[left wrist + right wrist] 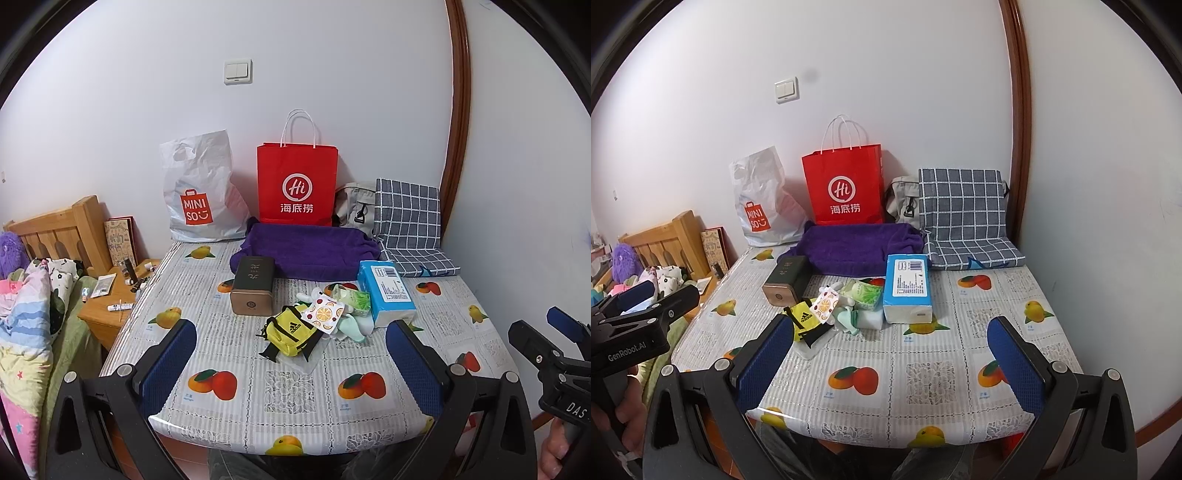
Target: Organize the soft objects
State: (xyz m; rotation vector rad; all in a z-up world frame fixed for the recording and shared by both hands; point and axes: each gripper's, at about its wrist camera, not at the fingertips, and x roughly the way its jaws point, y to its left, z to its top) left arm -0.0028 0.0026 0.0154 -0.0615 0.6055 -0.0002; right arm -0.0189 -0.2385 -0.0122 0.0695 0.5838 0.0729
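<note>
A small pile lies mid-table: a yellow Adidas mini bag (291,330) (807,320), a fruit-print packet (322,313) (824,304), a green tissue pack (352,297) (864,294), pale green cloths (351,328) (849,320) and a small white plush (308,297). A blue tissue pack (388,291) (908,290) stands to their right. A purple towel (306,251) (857,247) lies behind. My left gripper (291,343) is open and empty, held short of the pile. My right gripper (890,343) is open and empty, to the pile's right.
A brown box (253,290) (785,280) stands left of the pile. A red paper bag (297,184) (844,184), a white Miniso bag (201,192), a grey bag (354,206) and a checked cushion (410,225) (964,218) line the wall. A bed and nightstand (110,302) are left.
</note>
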